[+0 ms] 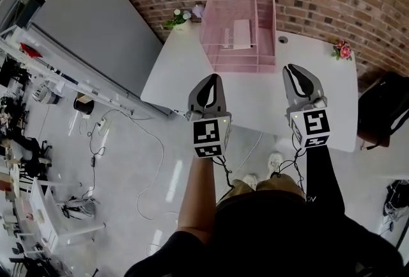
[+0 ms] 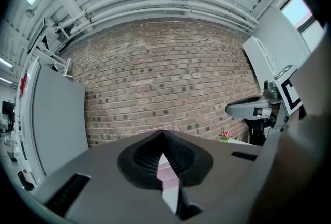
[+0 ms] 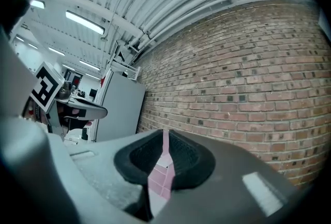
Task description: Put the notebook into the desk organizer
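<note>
On the white table (image 1: 182, 74) by the brick wall stands the pink mesh desk organizer (image 1: 220, 45), with a white notebook (image 1: 241, 34) inside it. My left gripper (image 1: 214, 77) hovers level over the table's near edge, just in front of the organizer, shut and empty. The right gripper (image 1: 291, 67) is held beside it to the right, also shut with nothing in it. In the left gripper view the jaws (image 2: 163, 132) meet at the tips, and the organizer (image 2: 166, 168) shows pink through the slit. The right gripper view shows the same, with its jaws (image 3: 165, 132) together.
A small pink flower pot (image 1: 343, 50) sits at the table's right back corner, and a green plant (image 1: 176, 18) at its left back corner. A large grey panel (image 1: 96, 20) leans left of the table. A black bag (image 1: 383, 106) lies to the right. Cables trail on the floor.
</note>
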